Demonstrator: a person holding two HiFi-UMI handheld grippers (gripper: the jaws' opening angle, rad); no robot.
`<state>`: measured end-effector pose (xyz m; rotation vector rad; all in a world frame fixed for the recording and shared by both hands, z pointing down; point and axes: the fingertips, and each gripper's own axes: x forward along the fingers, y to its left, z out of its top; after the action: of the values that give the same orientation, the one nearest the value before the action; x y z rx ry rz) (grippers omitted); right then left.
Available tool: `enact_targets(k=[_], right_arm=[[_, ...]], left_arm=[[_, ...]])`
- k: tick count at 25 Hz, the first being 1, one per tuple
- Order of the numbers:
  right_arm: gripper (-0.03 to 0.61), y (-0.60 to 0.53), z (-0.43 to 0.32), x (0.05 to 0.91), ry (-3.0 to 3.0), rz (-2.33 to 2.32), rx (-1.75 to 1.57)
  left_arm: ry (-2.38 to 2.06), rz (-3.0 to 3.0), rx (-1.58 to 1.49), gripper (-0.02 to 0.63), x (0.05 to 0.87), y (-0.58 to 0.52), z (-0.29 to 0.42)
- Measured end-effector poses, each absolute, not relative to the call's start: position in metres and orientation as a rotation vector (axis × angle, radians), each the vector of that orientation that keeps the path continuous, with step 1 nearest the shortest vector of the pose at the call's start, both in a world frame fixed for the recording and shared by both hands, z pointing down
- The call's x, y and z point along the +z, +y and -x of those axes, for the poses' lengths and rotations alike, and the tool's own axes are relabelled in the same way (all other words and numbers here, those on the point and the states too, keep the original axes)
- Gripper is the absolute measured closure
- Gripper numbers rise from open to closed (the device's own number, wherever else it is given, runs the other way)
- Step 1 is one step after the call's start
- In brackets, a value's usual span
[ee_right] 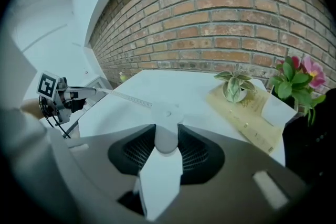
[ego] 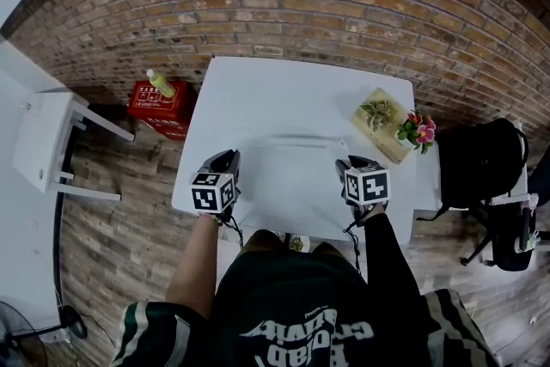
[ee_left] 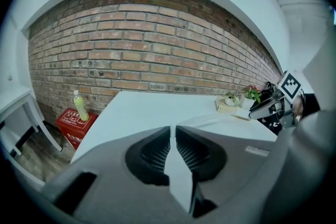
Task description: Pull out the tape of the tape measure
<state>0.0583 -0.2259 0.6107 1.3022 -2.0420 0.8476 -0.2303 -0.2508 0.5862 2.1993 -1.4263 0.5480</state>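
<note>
Tape drawn out over the surface
Our left claw, nearly shut, pinches its end; our right claw grips the tape measure. We can't read the red box.

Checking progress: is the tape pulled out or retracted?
Pulled out: the tape runs from the white tape measure in the right gripper across to the left gripper.

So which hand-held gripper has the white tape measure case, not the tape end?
The right hand-held gripper: its jaws clamp the round white tape measure case; the left hand-held gripper pinches only the thin tape.
</note>
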Motion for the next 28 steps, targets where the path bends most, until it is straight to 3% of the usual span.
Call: enact_targets(k=[23,28], right_arm=[[0.428,-0.197,-0.056,0.692,-1.888,-1.175,0.948],[0.426,-0.187,-0.053,0.708,-1.874,-1.127,0.922]], left_arm=[[-1.342,-2.103,0.763,0.571,0.675,-0.221,0.220],[-1.348,-2.097,0.782,0.539,0.682,-0.217,0.220]])
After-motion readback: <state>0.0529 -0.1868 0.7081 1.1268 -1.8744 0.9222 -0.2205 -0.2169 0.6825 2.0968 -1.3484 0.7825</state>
